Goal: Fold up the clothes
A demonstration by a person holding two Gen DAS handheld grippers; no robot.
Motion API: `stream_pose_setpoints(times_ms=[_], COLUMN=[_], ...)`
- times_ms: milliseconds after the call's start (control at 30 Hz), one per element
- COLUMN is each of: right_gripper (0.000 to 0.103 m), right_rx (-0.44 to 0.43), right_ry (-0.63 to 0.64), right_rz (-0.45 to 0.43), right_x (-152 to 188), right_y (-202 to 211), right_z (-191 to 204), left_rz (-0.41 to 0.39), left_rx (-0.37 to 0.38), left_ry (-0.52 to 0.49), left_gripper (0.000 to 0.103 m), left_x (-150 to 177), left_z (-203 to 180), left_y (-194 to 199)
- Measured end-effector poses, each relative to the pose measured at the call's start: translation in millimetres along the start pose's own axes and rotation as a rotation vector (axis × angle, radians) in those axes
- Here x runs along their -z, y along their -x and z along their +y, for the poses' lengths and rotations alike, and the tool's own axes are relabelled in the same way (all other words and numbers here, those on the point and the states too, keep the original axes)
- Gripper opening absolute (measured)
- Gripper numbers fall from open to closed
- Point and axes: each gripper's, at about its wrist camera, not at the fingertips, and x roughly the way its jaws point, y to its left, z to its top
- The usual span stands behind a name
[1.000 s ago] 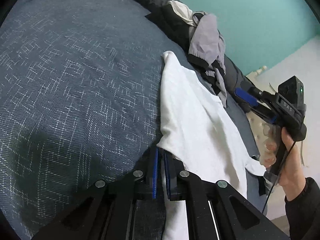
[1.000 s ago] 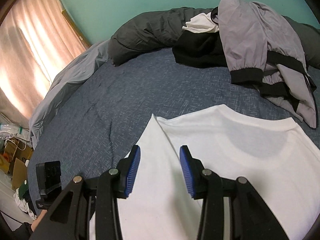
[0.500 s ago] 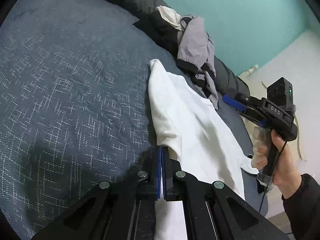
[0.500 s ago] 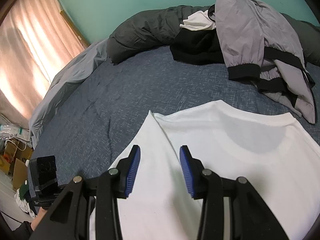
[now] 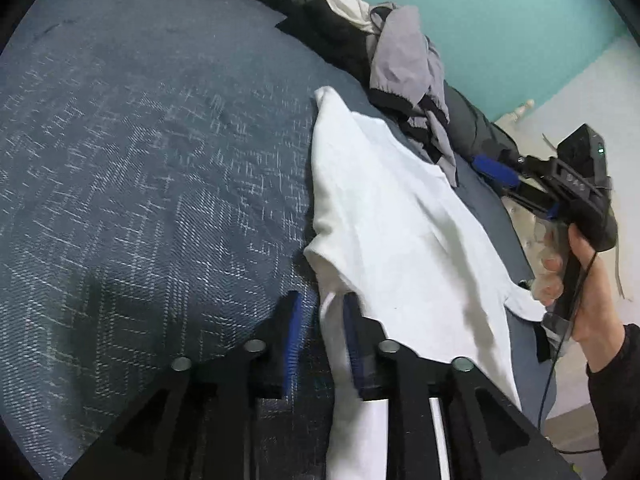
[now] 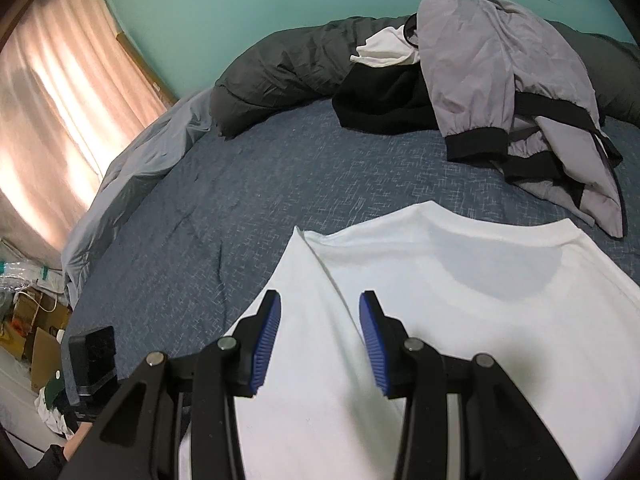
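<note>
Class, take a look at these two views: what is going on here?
A person holding a gripper in each hand is folding a white T-shirt spread on a bed with a blue bedspread. The left gripper is at the shirt's folded side edge, its jaws opening with that edge between them. The right gripper hangs open over the shirt, gripping nothing. A grey and black jacket lies heaped at the far side of the bed.

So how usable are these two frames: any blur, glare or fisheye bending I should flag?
Left wrist view: the left gripper jaws, opening around the white T-shirt edge, are motion-smeared, and the bedspread bulges from fisheye distortion. Right wrist view: sharp; the curtain is blown out by backlight, and the corners are vignetted black.
</note>
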Motion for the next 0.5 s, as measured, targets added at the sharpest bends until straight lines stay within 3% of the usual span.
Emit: stream_pose_setpoints(times_ms=[200,300,500], right_gripper=[0.041,0.041,0.041], right_rx=[0.009,0.01,0.007], right_ry=[-0.004,-0.009,-0.001], right_rz=[-0.002,0.0,0.01], right_x=[0.0,0.4,3.5], right_y=[2.1,1.2,-1.4], right_z=[-3.2,-4.3,-2.7], left_rz=[-0.03,-0.055,-0.126], left_rx=[0.015,0.035,-0.011], left_ry=[0.002,0.013,0.019], left_gripper=[0.024,0.005,0.005], left_x=[-5.8,-9.4,-12.0], left_z=[4.7,8.4,9.5], left_y=[-4.8,-3.6,13.2])
